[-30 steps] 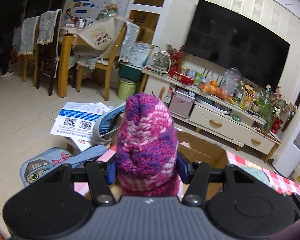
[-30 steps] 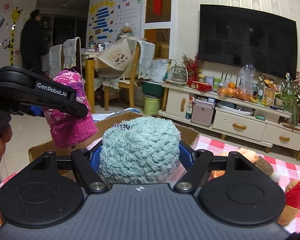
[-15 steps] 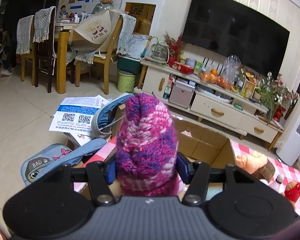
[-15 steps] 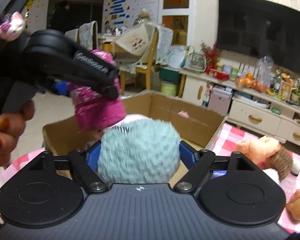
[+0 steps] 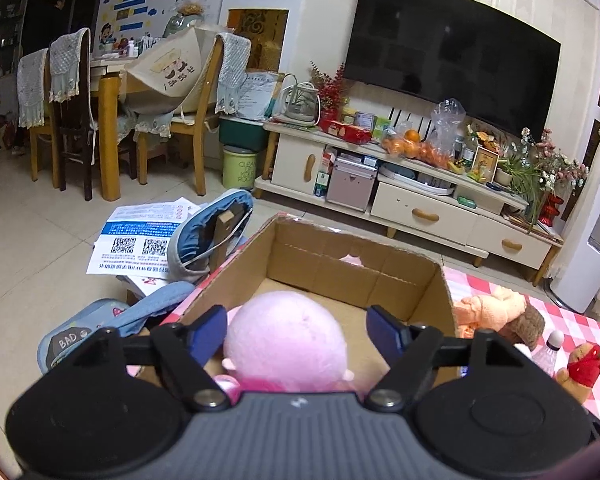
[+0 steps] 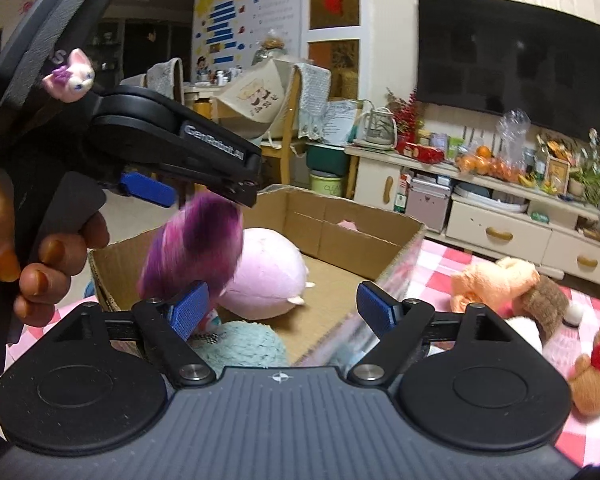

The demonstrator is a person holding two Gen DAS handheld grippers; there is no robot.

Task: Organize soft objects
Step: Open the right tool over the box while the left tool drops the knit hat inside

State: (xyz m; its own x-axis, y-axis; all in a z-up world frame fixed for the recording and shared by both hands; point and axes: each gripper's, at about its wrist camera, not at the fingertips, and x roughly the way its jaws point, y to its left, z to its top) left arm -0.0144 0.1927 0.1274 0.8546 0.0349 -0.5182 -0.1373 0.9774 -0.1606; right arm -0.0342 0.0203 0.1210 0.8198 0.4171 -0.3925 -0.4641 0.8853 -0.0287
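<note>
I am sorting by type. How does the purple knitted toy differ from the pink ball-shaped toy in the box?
The purple knitted toy is blurred and falling, mixed purple and magenta; the pink ball-shaped toy lies still on the cardboard box floor, plain pale pink. The purple one looks narrower, the pink one rounder. Both are soft.

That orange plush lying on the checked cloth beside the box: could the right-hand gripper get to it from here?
Probably yes. The right gripper is open and empty, and the orange plush lies uncovered outside the cardboard box, with bare cloth in front of it.
</note>
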